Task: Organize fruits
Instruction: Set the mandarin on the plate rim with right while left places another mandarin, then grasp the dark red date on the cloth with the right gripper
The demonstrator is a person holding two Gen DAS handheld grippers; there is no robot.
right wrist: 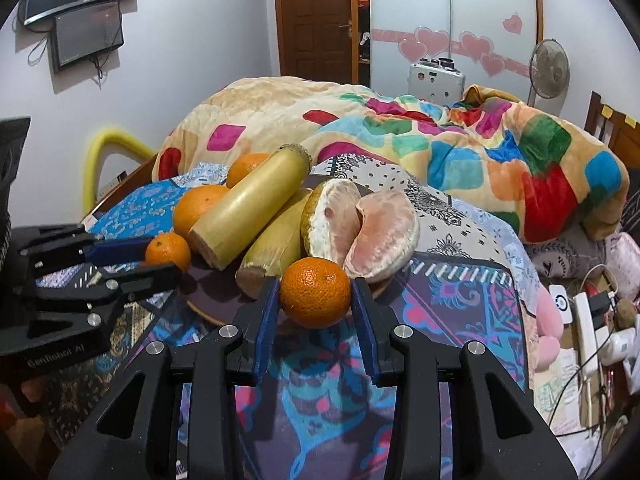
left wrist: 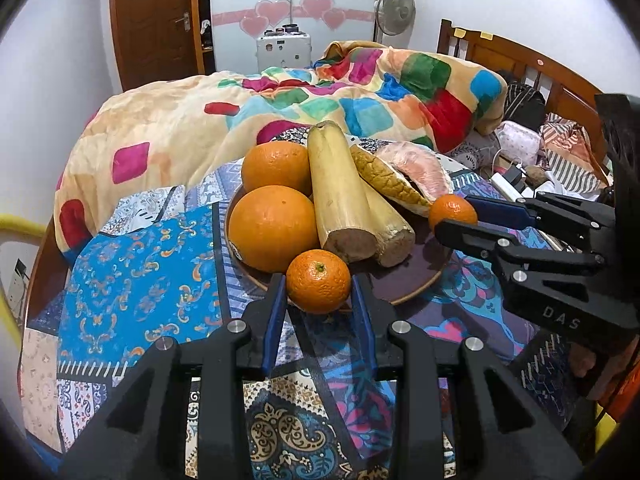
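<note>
Left gripper (left wrist: 319, 286) has its blue pads closed against a small mandarin (left wrist: 318, 281) at the near rim of the round wooden plate (left wrist: 416, 286), likely placing or lifting it beside the two large oranges (left wrist: 273, 227) and sugarcane pieces (left wrist: 340, 196). Further right, peeled pomelo (right wrist: 386, 236) fills the plate's far side, and the right gripper (right wrist: 315, 298) clamps a second mandarin (right wrist: 315, 297) at that edge. Casings read "DAS" and "Genrobot AI".
</note>
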